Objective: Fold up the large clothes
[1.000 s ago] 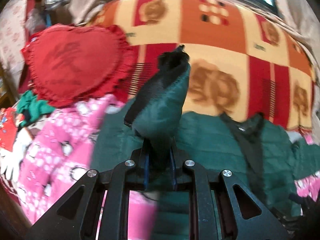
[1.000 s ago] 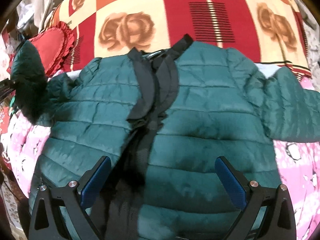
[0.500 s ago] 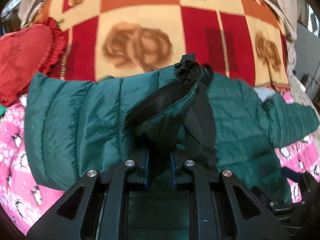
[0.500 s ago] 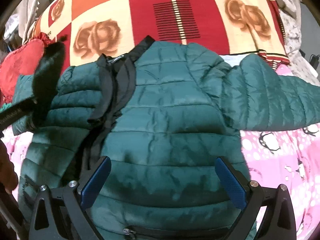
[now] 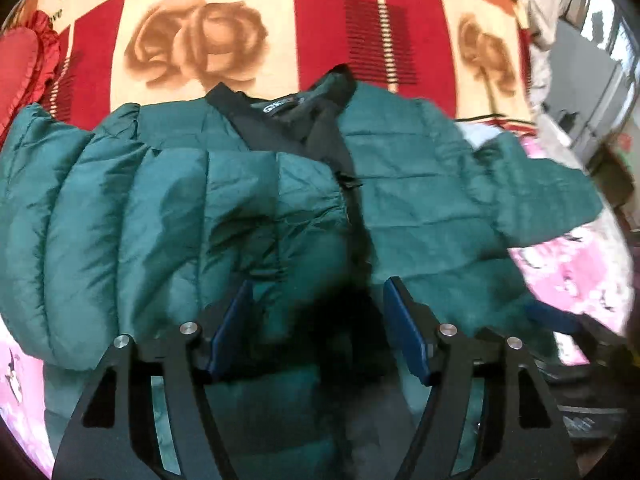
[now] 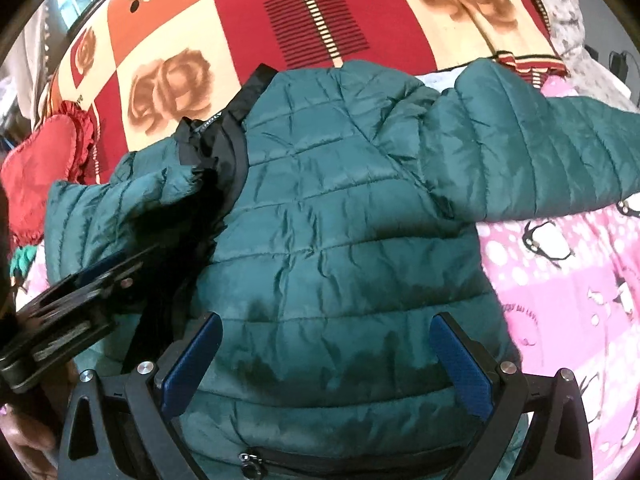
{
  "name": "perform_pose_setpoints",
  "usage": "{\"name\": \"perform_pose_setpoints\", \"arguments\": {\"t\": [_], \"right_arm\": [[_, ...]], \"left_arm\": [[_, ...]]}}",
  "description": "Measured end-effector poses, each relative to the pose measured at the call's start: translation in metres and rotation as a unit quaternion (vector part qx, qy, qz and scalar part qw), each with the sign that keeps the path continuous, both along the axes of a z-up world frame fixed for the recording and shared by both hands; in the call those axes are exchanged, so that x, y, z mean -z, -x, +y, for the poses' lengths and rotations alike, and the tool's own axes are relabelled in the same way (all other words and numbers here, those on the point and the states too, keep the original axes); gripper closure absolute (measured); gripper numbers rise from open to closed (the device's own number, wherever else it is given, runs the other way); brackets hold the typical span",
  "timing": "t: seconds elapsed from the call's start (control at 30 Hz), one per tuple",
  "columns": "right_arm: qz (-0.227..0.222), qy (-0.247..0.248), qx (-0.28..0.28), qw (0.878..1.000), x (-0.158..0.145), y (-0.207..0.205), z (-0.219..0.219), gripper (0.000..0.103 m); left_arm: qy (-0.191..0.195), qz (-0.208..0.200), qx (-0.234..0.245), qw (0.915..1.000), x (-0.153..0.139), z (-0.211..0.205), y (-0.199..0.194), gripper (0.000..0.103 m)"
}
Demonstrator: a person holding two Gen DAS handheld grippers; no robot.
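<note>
Now the left gripper (image 5: 318,330) has let go of the left sleeve (image 5: 132,216), which lies folded over the green puffer jacket (image 6: 340,248) on the rose blanket (image 6: 312,8). Both grippers gape, holding nothing. Puffy, soft, slippery; I'd grab the right sleeve (image 6: 520,140) by its cuff, near the blanket's right edge.

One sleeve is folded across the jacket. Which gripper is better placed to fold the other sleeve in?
Probably right: the outstretched sleeve lies on its side, and the right gripper hangs open over the jacket.
</note>
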State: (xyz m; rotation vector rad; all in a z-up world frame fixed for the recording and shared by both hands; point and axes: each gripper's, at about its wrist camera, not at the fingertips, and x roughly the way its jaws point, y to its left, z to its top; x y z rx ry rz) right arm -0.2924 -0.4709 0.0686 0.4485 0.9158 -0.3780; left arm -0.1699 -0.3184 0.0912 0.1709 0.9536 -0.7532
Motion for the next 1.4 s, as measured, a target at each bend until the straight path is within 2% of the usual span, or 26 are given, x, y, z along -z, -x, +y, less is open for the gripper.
{"name": "perform_pose_setpoints", "arguments": {"t": [0.07,0.2,0.37,0.43,0.53,0.57,0.6,0.63,0.67,0.8,0.93,1.03,1.17,1.23,1.3,1.4], "right_arm": [[-0.004,-0.004,-0.006,1.0,-0.003,-0.002,0.004,0.0],[-0.026,-0.007,-0.035,0.999,-0.017,-0.015,0.018,0.0],[-0.048,-0.015,-0.077,0.996,-0.025,-0.051,0.042,0.002],[-0.044,-0.027,-0.088,0.995,-0.02,-0.072,0.047,0.019],[-0.028,-0.035,-0.098,0.994,-0.007,-0.103,0.052,0.038],[-0.018,-0.038,-0.099,0.994,0.0,-0.113,0.05,0.042],[-0.01,-0.046,-0.101,0.994,0.007,-0.121,0.049,0.053],[-0.009,-0.048,-0.103,0.993,0.011,-0.126,0.049,0.057],[-0.011,-0.045,-0.105,0.993,0.011,-0.128,0.05,0.059],[-0.031,0.03,-0.125,0.991,-0.009,-0.122,0.062,0.082],[-0.042,0.103,-0.128,0.986,-0.033,-0.11,0.06,0.086],[-0.053,0.154,-0.108,0.981,-0.054,-0.097,0.046,0.087],[-0.046,0.213,-0.06,0.974,-0.066,-0.086,0.012,0.087],[-0.032,0.246,-0.024,0.968,-0.06,-0.084,-0.009,0.087],[-0.015,0.228,-0.008,0.973,-0.045,-0.089,-0.029,0.087],[-0.006,0.15,0.007,0.989,-0.014,-0.098,-0.055,0.087]], "left_arm": [[-0.001,-0.004,0.0,1.0,-0.013,0.011,0.003,0.035],[-0.009,-0.049,-0.02,0.9985,-0.045,0.055,0.003,0.035],[-0.032,-0.097,-0.09,0.9907,-0.063,0.123,-0.016,0.035],[-0.039,-0.096,-0.115,0.9879,-0.061,0.144,-0.026,0.035],[-0.046,-0.075,-0.157,0.9837,-0.049,0.178,-0.042,0.035],[-0.048,-0.068,-0.167,0.9825,-0.044,0.186,-0.044,0.035],[-0.05,-0.064,-0.173,0.9816,-0.041,0.191,-0.046,0.035],[-0.051,-0.063,-0.177,0.981,-0.037,0.194,-0.047,0.035],[-0.053,-0.061,-0.183,0.9799,-0.033,0.199,-0.049,0.035],[-0.054,-0.052,-0.198,0.9774,-0.025,0.209,-0.056,0.035],[-0.05,-0.033,-0.217,0.9743,-0.021,0.209,-0.068,0.035],[-0.037,-0.029,-0.217,0.975,-0.021,0.205,-0.068,0.035],[-0.052,-0.031,-0.203,0.9773,-0.016,0.191,-0.068,0.035],[-0.056,-0.028,-0.198,0.9782,-0.012,0.185,-0.069,0.035],[-0.062,-0.024,-0.195,0.9786,-0.007,0.179,-0.069,0.035],[-0.065,-0.021,-0.19,0.9795,-0.004,0.167,-0.071,0.035]]}}
